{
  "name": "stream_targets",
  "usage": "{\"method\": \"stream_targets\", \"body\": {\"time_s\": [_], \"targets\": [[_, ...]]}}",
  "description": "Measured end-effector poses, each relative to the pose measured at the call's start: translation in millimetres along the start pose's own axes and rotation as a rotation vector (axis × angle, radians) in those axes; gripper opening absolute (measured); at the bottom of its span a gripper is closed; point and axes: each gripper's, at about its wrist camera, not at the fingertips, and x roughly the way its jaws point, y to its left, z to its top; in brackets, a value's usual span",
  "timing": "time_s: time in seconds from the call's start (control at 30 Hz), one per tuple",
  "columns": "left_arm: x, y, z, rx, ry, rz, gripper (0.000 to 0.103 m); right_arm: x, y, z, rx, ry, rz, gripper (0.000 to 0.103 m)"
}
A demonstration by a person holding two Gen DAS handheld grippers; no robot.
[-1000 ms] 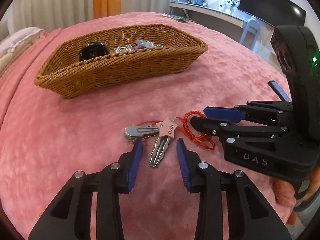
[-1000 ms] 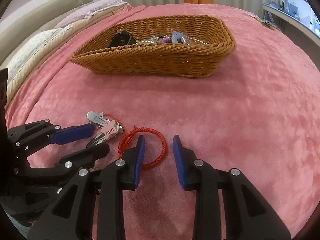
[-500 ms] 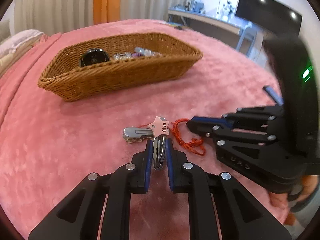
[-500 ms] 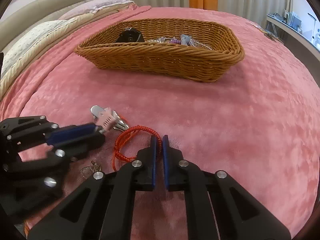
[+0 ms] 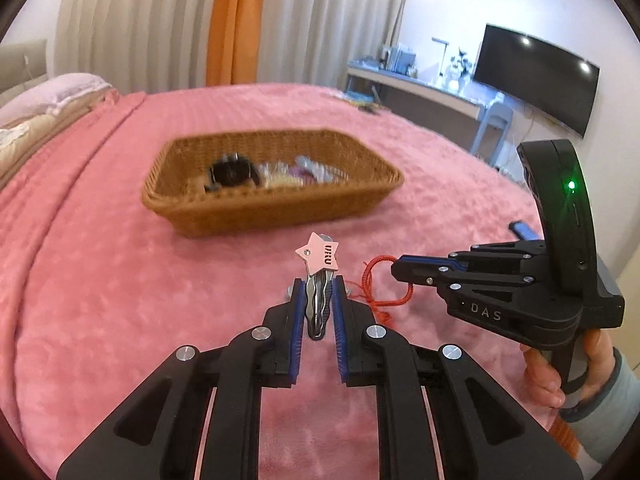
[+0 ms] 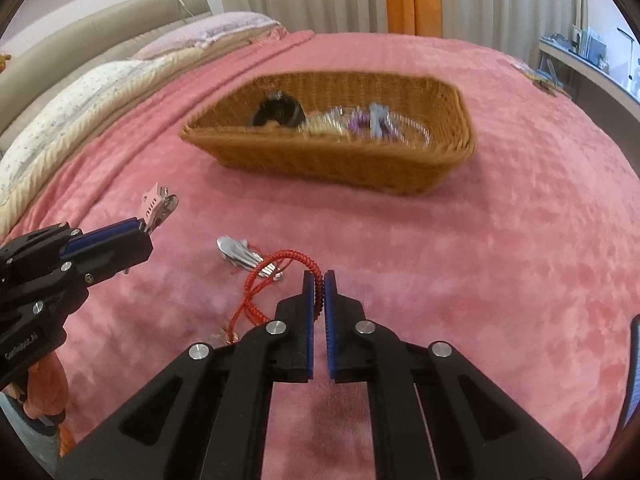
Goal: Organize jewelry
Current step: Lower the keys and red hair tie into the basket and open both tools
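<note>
right wrist: silver clip [image 6: 239, 251] beside red cord [image 6: 280, 276], basket [image 6: 332, 162] beyond.

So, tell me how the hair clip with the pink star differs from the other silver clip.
The star hair clip is pinched in the left gripper and lifted off the blanket; the plain silver clip lies flat on it, ungripped. The star clip carries a pink star; the plain clip shows bare metal only. The plain clip lies against the red cord bracelet held by the right gripper; the star clip is apart from it. Both are silver metal, outside the basket.
</note>
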Motion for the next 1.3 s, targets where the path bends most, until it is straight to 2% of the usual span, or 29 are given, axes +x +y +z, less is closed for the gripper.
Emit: {"method": "stream_targets", "body": {"time_s": [0.27, 0.47, 0.73, 0.9, 1.0, 1.07, 1.2, 1.3], "targets": [[-22.3, 3.1, 22.2, -0.007, -0.085, 0.03, 0.012, -43.1, 7.3, 34.7, -0.024, -0.112, -0.004, 0.003], [-26.6, 9.2, 47.3, 0.001, -0.132, 0.043, 0.012, -66.5, 4.5, 77.7, -0.027, -0.202, -0.023, 0.003], [-12.2, 15.8, 107.7, 0.002, -0.213, 0.037, 0.012, -56.2, -8.0, 134.7, 0.008, -0.261, -0.045, 0.003], [26.4, 28.0, 125.7, -0.035, -0.182, 0.032, 0.012, -17.3, -18.5, 157.6, 0.013, -0.219, -0.058, 0.003], [61.0, 36.1, 124.7, -0.046, -0.119, 0.044, 0.01, 11.2, -28.4, 165.5, 0.025, -0.17, -0.067, 0.003], [79.7, 41.5, 122.9, -0.061, -0.083, 0.046, 0.004, 29.8, -36.6, 167.3, 0.04, -0.138, -0.068, 0.003], [106.7, 52.3, 119.1, -0.101, -0.043, 0.021, 0.003, 64.4, -52.6, 164.6, 0.083, -0.067, -0.067, 0.003], [120.9, 55.4, 115.2, -0.097, -0.012, 0.034, 0.003, 81.4, -59.8, 160.0, 0.099, -0.028, -0.076, 0.003]]}}
